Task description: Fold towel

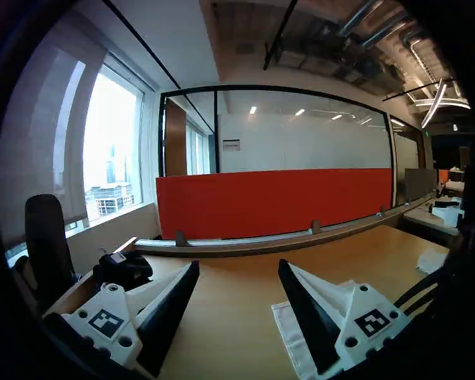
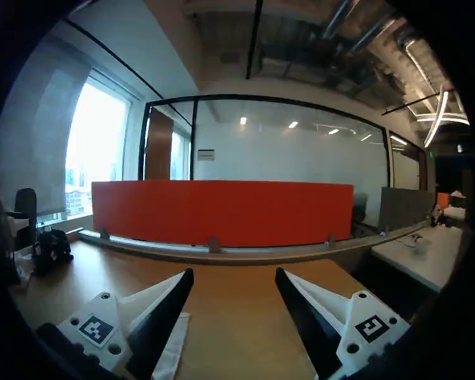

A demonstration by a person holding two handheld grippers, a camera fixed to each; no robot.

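A white towel [image 1: 292,332] lies flat on the wooden desk [image 1: 237,297]. In the left gripper view its corner shows under the right finger of my left gripper [image 1: 239,269], which hangs open above the desk with nothing between its fingers. In the right gripper view an edge of the towel [image 2: 174,345] peeks out beneath the left finger of my right gripper [image 2: 234,273]. That gripper is open too and holds nothing. Most of the towel is hidden below the fingers in both views.
An orange divider panel [image 1: 272,202] runs along the desk's far edge. A black bag [image 1: 123,267] and a black chair [image 1: 46,244] stand at the left by the window. A crumpled white cloth [image 1: 430,259] lies at the far right. A white table [image 2: 421,253] stands beyond.
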